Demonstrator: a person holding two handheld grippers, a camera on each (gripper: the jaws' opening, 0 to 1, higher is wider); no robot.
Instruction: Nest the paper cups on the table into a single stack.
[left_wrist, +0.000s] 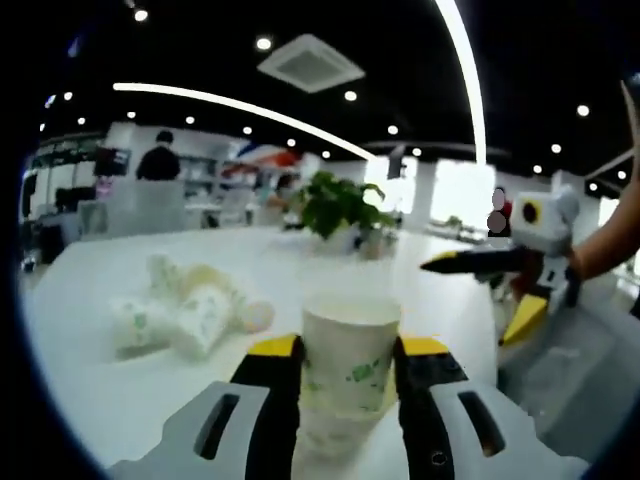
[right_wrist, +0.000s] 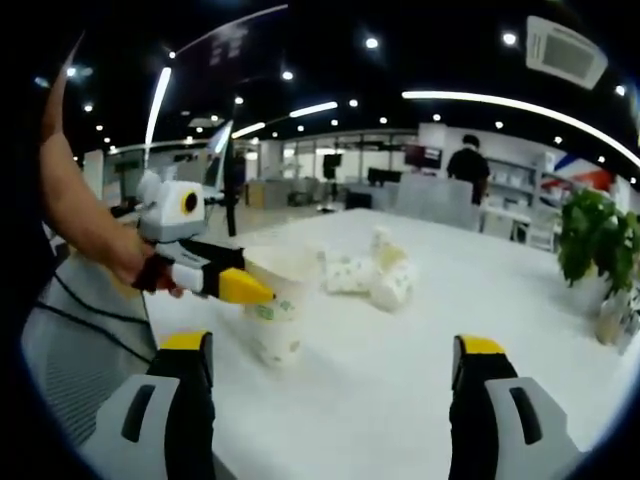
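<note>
My left gripper (left_wrist: 348, 362) clamps an upright paper cup (left_wrist: 348, 365) between its fingers, near the table (right_wrist: 400, 380) edge. My right gripper (right_wrist: 333, 362) stands wide, holding nothing. More cups (left_wrist: 185, 310) lie tumbled together toward the table's middle.

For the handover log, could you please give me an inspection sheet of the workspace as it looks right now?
Surface: white table, bare around the cups.
Job's things: upright paper cup, apparently nested on another; loose cups lying tipped in a heap beyond it.
Clutter: potted plant at the far edge.
Grippers: left gripper shut on the upright paper cup; right gripper open, holding nothing.
Cables: black cables hanging below the person's arm.
Surroundings: open office with ceiling lights; a person standing far back.
</note>
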